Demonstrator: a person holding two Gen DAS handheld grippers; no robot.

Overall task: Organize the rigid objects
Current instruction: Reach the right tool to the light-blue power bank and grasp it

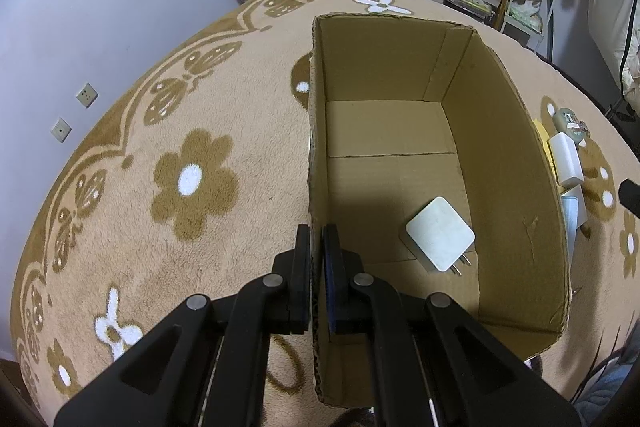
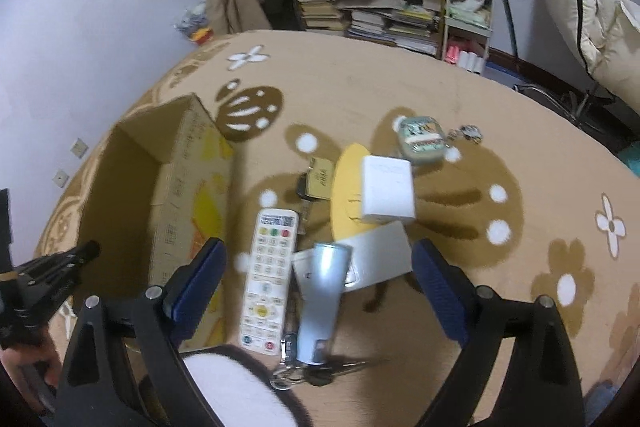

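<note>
Cardboard box point(image 1: 516, 163) sits open-topped on a tan rug point(image 1: 192, 95) patterned with brown flowers and butterflies, and it holds one item: a white plug-in charger point(image 1: 440, 234) lying flat on the box floor, prongs pointing toward the near wall. The left gripper point(image 1: 316, 255) is clamped shut on the box's left wall, one finger outside and one inside. To the right of the box, on the rug, the other rigid objects lie close together: a white remote control point(image 2: 269, 279) just beside the box, a silver cylindrical gadget point(image 2: 322, 301) next to it with its end over a white flat box point(image 2: 380, 259), a white cube-shaped charger point(image 2: 387, 190) resting on a yellow disc point(image 2: 346, 187), a small decorated tin point(image 2: 422, 139) beyond that, a tan tag point(image 2: 319, 181), and a bunch of keys point(image 2: 316, 373) nearest the camera. The right gripper point(image 2: 318, 259) hangs above the remote and the silver gadget with its jaws spread wide, gripping nothing.
</note>
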